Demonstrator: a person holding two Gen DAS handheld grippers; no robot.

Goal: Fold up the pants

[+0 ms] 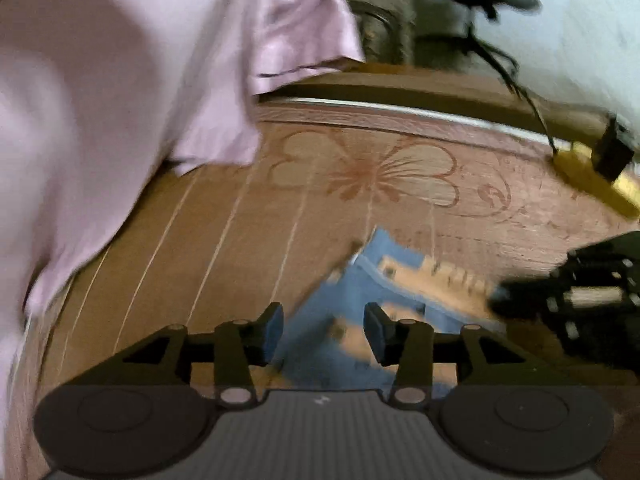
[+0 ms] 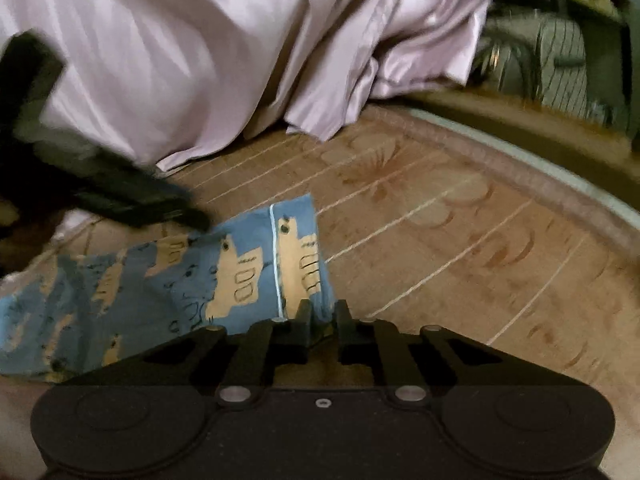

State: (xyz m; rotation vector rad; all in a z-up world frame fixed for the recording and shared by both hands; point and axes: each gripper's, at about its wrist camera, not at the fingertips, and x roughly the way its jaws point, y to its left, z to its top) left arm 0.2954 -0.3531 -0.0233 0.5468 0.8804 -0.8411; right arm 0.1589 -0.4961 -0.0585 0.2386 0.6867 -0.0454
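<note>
Sideways, pants point(image 2: 168, 276) stretch leftward from right gripper point(image 2: 323, 320).

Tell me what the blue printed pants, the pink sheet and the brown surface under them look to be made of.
Blue printed pants: thin, matte woven or knit cloth, probably cotton; it lies limp and creases softly.
Pink sheet: smooth, satin-like fabric, judging by its sheen and glossy folds.
Brown surface: looks like a flat woven mat or bedcover with pale lines and a printed flower; blur leaves the weave unclear.

Pants point(image 1: 360, 300) motion-blurred; left gripper point(image 2: 120, 200) smeared in right view.
</note>
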